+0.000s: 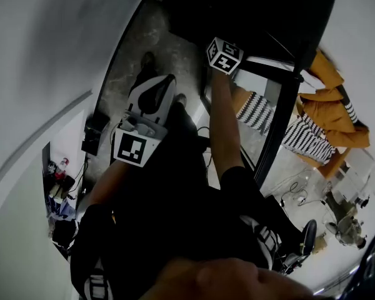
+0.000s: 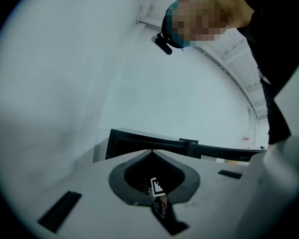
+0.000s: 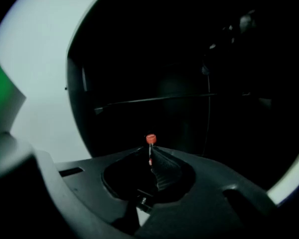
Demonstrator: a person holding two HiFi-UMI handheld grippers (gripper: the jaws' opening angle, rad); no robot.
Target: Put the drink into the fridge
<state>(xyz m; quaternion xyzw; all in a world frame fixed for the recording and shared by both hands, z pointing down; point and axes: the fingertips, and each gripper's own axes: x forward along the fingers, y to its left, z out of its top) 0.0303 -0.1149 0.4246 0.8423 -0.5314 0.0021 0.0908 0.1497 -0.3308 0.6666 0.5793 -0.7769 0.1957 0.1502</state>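
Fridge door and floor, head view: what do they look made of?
Fridge door: black frame, likely painted metal or plastic, round a clear glass pane; the striped cloth shows through it. Floor: mottled grey, stone or polished concrete by the look; veined pattern, slight sheen.

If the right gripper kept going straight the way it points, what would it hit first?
The right gripper aims into the dark fridge, about at a thin shelf rail. Nothing shows nearer, so probably that rail, or something farther inside if it passes under; depth is unclear.
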